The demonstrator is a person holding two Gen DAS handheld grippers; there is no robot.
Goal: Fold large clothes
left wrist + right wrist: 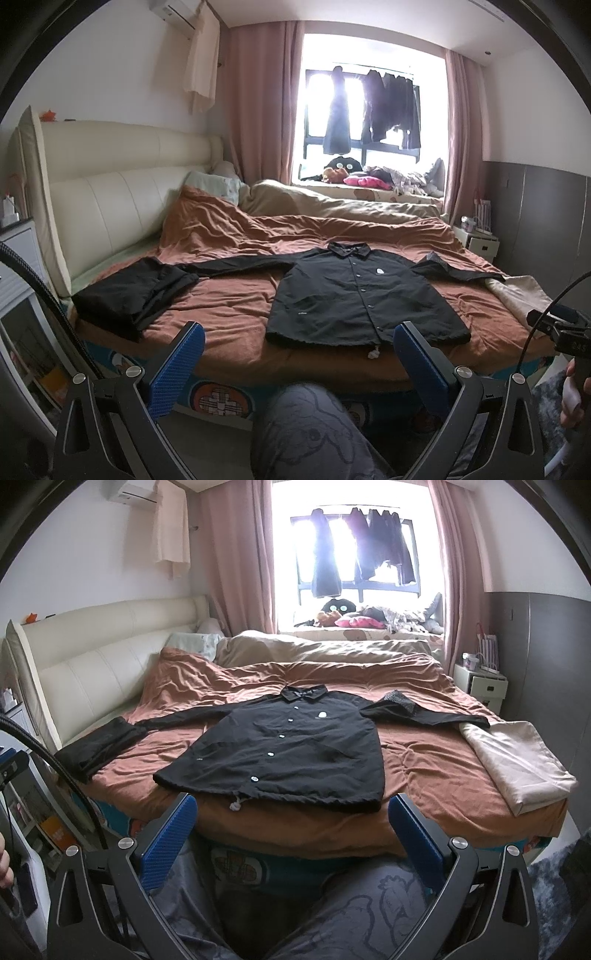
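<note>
My left gripper [297, 363] and right gripper [291, 832]: jaws apart, holding nothing. Black shirt [284, 749] lies flat, buttoned, sleeves spread, on the bed [424, 771].

Left gripper [297, 363] and right gripper [291, 832] gape wide, holding nothing.

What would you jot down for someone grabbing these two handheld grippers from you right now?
Left gripper: jaws open, empty, held short of the bed.
Right gripper: the same.
Black jacket: flat on the brown bedspread, front up, buttoned, both sleeves spread out.
Folded dark garment: near the left edge, looks finished.
Left to do: fold the jacket; nothing on it is folded yet.
</note>
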